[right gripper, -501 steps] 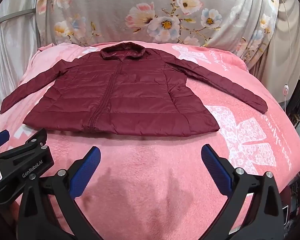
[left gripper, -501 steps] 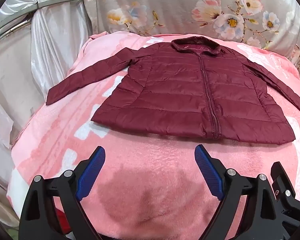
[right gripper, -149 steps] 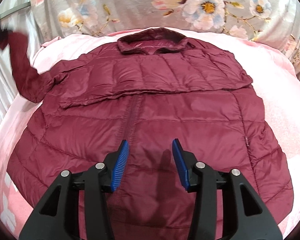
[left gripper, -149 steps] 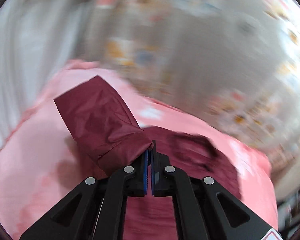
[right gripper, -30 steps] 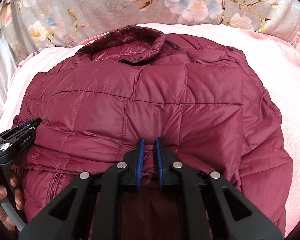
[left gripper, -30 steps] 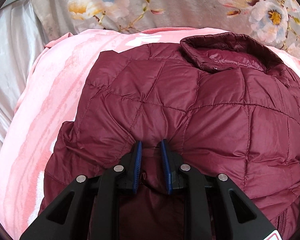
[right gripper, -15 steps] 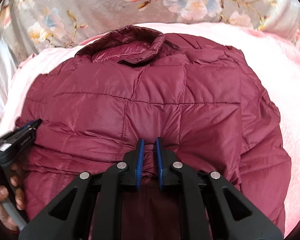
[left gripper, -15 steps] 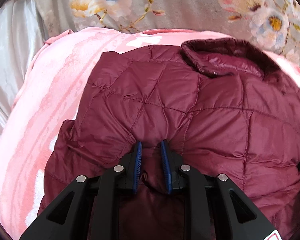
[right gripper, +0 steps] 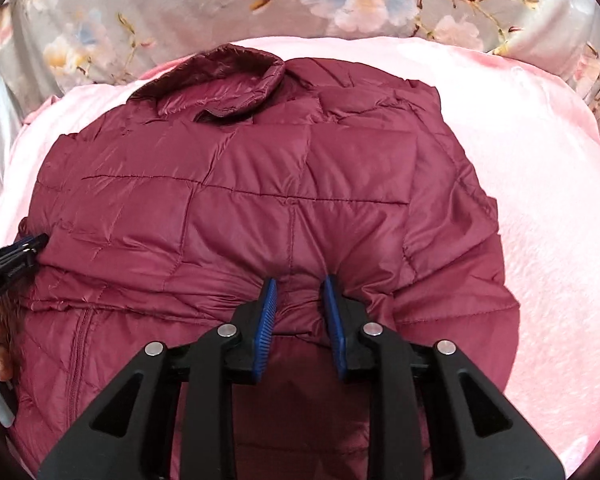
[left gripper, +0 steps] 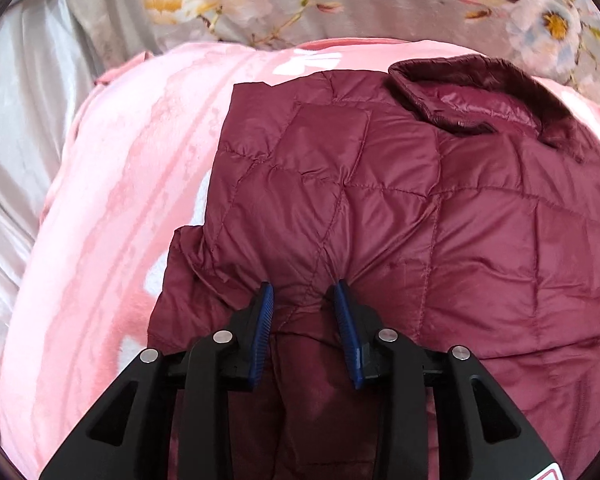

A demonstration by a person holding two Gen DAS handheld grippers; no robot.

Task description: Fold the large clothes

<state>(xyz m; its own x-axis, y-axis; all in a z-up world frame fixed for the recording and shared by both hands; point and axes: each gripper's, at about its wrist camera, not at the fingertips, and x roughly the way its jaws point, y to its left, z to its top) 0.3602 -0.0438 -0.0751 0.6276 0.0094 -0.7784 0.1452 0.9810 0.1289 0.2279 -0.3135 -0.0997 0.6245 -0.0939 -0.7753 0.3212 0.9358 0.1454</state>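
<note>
Maroon quilted puffer jacket (left gripper: 400, 208) lies folded on the pink fleece blanket (left gripper: 112, 200); the left gripper (left gripper: 305, 292), jaws just opening, straddles a puckered fold, likely releasing the laid hem. From the right wrist, the right gripper (right gripper: 298, 284) has likewise just been loosening around its own bunch.

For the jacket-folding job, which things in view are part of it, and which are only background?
In the job:
- maroon quilted jacket, hem folded up towards the collar
- left gripper, jaws just opening, fabric bunched between them
- right gripper, likewise opening around a fold

Just there:
- pink blanket underneath
- floral cloth behind
- silvery curtain
</note>
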